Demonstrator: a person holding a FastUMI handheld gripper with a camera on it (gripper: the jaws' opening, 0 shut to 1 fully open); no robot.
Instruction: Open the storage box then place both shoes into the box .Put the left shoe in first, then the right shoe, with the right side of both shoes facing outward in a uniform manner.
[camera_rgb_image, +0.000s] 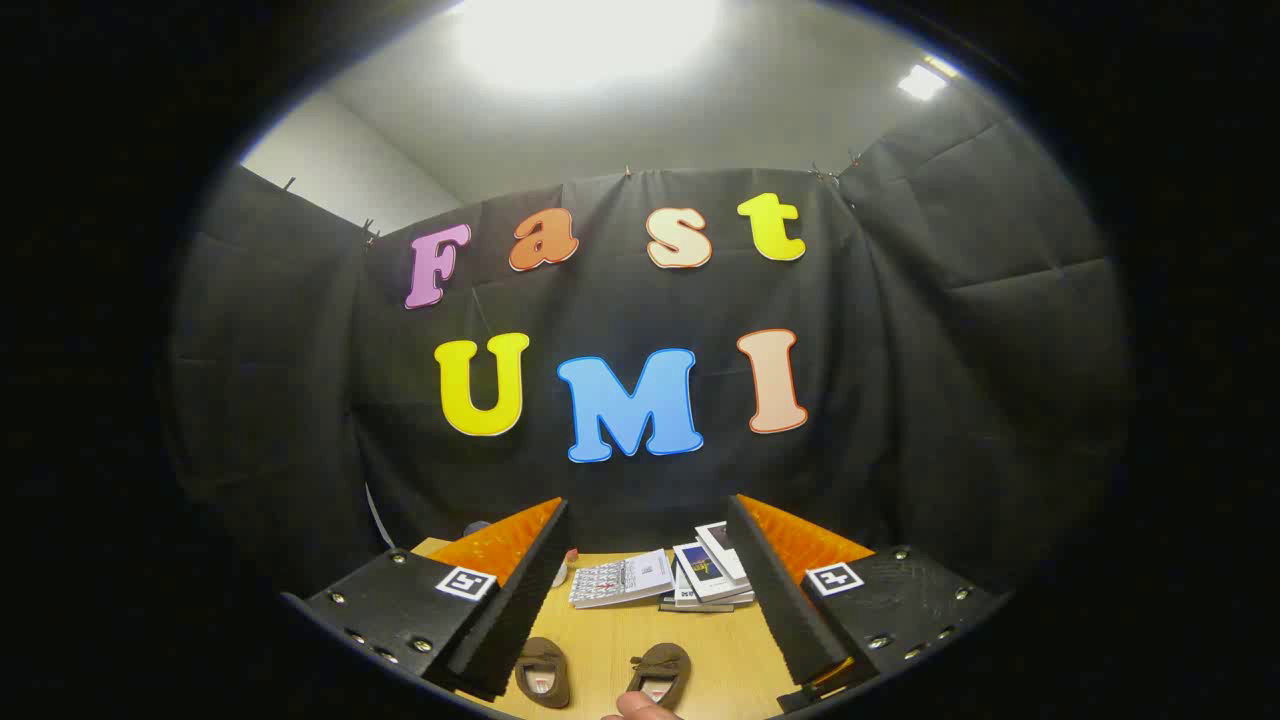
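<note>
Your gripper (648, 610) is held above the near end of the bench (720, 650), pointing level toward the cloth wall. Its fingers (520, 600) stand wide apart with nothing between the pads; each carries a square black-and-white marker tag (466, 583) on its top face. The inner pads look like ridged foam.

Two small brown shoes sit on the wooden bench between and just below the fingers. Left shoe (542, 672) lies close to the left finger; right shoe (660, 675) is a little apart from it, toward the middle. Both look soft, suede-like, with a strap across the top and a pale insole showing a small mark too small to read.

A fingertip (640, 706) of a person shows just beside the near edge of the right shoe; contact cannot be told.

Beyond the shoes, a loose stack of booklets (622, 578) and cards (712, 572) lies at the far side of the bench. Their print is too small to read.
</note>
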